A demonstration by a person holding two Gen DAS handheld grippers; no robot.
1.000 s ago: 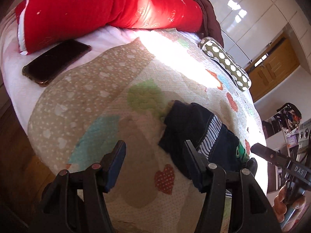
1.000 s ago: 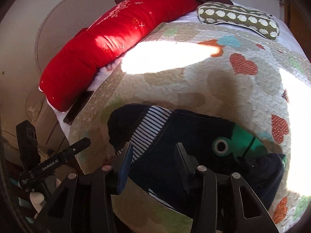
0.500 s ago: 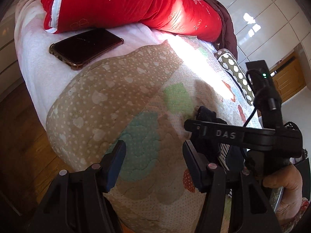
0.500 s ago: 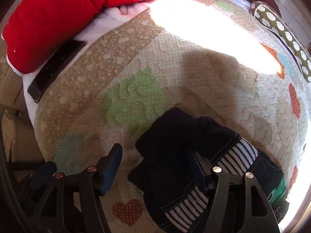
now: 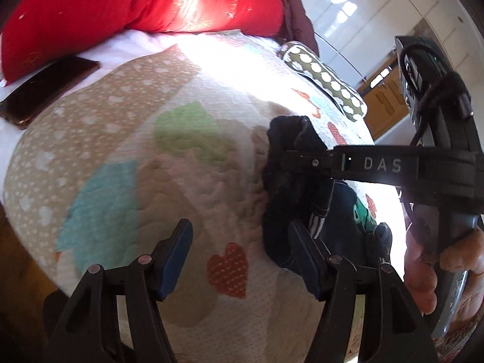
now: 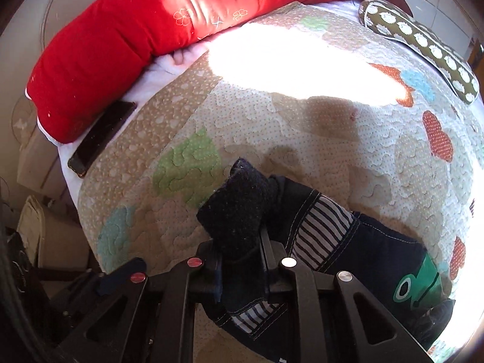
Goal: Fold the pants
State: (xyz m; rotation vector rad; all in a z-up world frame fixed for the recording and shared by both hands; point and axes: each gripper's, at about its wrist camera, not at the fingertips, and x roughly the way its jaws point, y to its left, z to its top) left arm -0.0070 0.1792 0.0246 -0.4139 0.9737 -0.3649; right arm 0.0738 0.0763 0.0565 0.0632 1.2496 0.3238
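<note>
Small dark navy pants (image 6: pixel 357 242) with a striped panel and a green patch lie crumpled on a patchwork quilt (image 6: pixel 302 139). My right gripper (image 6: pixel 240 260) is shut on a dark cuff end of the pants and lifts it off the quilt. In the left wrist view the pants (image 5: pixel 284 181) sit right of centre, with the right gripper's black body (image 5: pixel 393 166) reaching across them. My left gripper (image 5: pixel 239 251) is open and empty above the quilt (image 5: pixel 136 151), its right finger close beside the pants' edge.
A long red pillow (image 6: pixel 145 27) lies along the far side. A dark phone (image 6: pixel 101 136) rests on the white sheet by the quilt's left edge, also in the left wrist view (image 5: pixel 48 90). A brown spotted cushion (image 6: pixel 423 42) lies at the far right.
My right gripper has closed on the pants' dark end and raised it. My left gripper stayed open and shifted slightly closer to the pants.
</note>
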